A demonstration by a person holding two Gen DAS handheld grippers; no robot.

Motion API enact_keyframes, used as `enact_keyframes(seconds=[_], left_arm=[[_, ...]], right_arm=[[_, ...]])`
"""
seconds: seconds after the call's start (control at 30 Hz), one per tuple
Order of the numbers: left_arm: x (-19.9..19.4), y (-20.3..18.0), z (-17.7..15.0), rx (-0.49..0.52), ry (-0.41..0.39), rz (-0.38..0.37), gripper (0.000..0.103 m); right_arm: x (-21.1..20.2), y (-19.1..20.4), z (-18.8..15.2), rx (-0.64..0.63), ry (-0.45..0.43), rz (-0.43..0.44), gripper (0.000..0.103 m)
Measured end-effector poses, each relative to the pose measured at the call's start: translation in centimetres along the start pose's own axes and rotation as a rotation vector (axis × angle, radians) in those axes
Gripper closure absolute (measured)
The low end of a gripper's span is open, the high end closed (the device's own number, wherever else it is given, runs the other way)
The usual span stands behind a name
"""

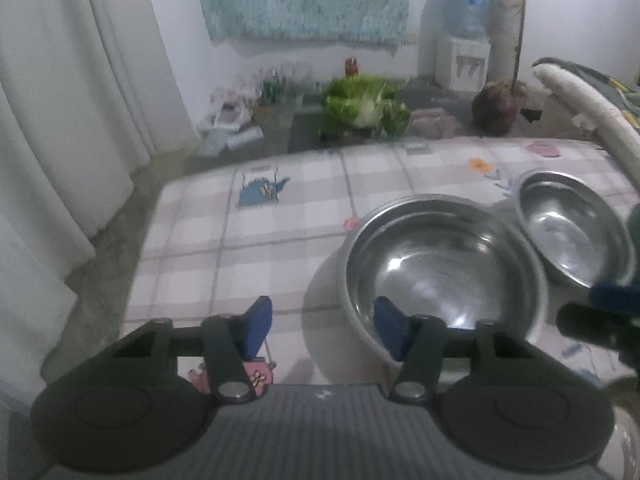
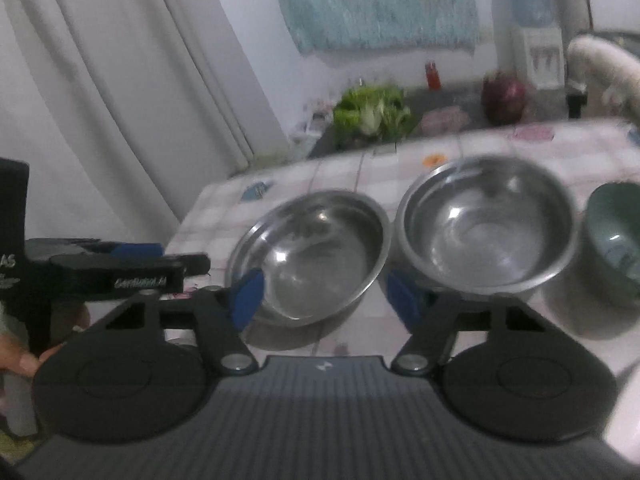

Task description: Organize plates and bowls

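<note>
Both grippers, L [image 1: 322,330] and R [image 2: 320,296], are hanging apart, empty. Steel bowl [image 1: 440,264] at 2 o'clock: pinch rim squarely, w/o tipping.

On the table [image 2: 344,176] I see three bowls in one row. The left steel bowl [image 2: 308,256] stands nearest to the table's left edge, the second steel bowl [image 2: 488,224] is just beside it on the right, and the ceramic bowl [image 2: 616,240] stands further right, near the second one. My right gripper [image 2: 326,300] is before the two steel bowls, above the table. My left gripper [image 1: 320,328] is before the left steel bowl [image 1: 444,264], its right finger over the near rim. Behind the table the leafy vegetables [image 1: 364,106] lie on the floor, and the water dispenser [image 1: 462,32] stands at the wall, to their right.
</note>
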State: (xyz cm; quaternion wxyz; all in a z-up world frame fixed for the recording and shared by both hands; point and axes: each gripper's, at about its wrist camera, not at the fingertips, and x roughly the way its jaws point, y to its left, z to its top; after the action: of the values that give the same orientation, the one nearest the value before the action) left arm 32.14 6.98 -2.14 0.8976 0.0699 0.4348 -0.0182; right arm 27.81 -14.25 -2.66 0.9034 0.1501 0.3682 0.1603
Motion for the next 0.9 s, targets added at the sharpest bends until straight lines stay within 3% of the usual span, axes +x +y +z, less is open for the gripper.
enact_keyframes(seconds=[0.2, 0.23, 0.43, 0.8, 0.9], left_arm=[[3.8, 0.3, 0.8, -0.016, 0.104, -0.058, 0.065], [4.1, 0.3, 0.7, -0.018, 0.11, -0.064, 0.068], [4.5, 0.6, 1.0, -0.054, 0.132, -0.107, 0.087], [3.3, 3.0, -0.4, -0.135, 0.195, -0.141, 0.087], [3.1, 3.2, -0.4, -0.133, 0.194, -0.12, 0.08]], right_arm=[[3.9, -1.4, 0.1, 0.035, 0.071, -0.018, 0.065], [4.3, -1.5, 0.1, 0.035, 0.085, -0.018, 0.071], [6.0, -2.4, 0.3, 0.064, 0.117, -0.012, 0.085], [5.2, -1.2, -0.4, 0.016, 0.172, 0.043, 0.085], [5.2, -1.0, -0.1, 0.012, 0.165, 0.031, 0.083]])
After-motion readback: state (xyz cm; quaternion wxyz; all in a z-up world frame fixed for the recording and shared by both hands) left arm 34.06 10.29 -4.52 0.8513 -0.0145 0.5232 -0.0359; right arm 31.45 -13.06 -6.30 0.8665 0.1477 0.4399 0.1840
